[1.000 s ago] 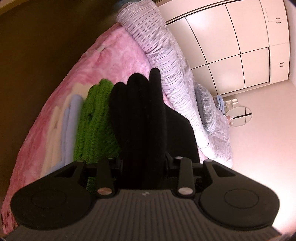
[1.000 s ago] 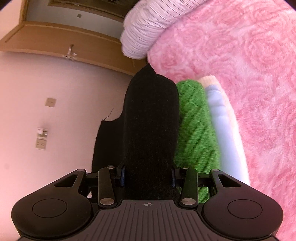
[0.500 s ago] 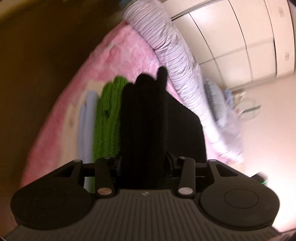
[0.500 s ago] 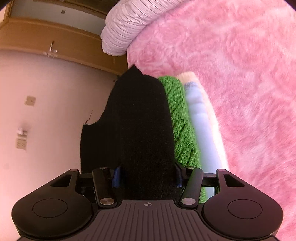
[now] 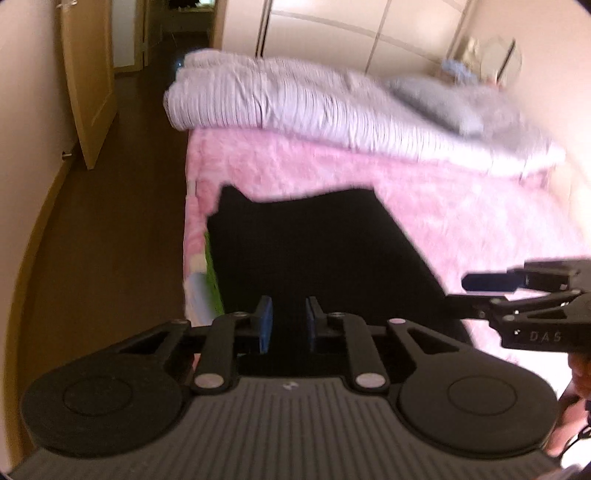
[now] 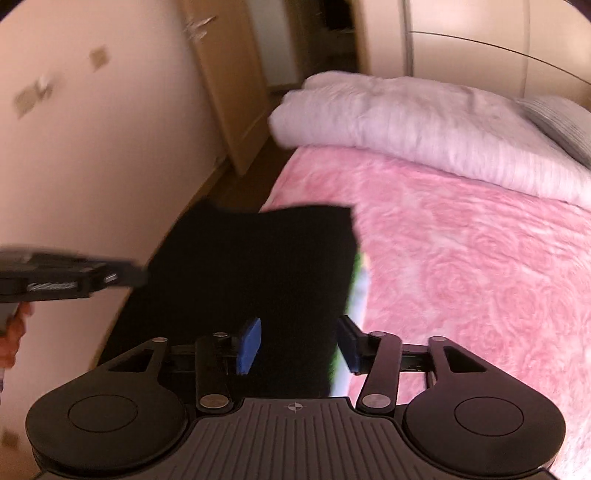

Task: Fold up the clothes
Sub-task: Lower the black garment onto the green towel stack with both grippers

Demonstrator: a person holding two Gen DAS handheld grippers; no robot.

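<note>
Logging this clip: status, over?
Left gripper closing, empty. Right gripper closing, empty. Folded black knit garment lies on pink fleece bedspread, atop green knit. Nothing obstructing.

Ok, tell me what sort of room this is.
Most likely a bedroom: a bed with a pink blanket, a rolled striped duvet along its far side, and tall wardrobe doors behind. A black garment lies on the blanket.

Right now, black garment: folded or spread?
Folded. The black garment lies as a compact flat rectangle atop the stack on the pink blanket.
</note>
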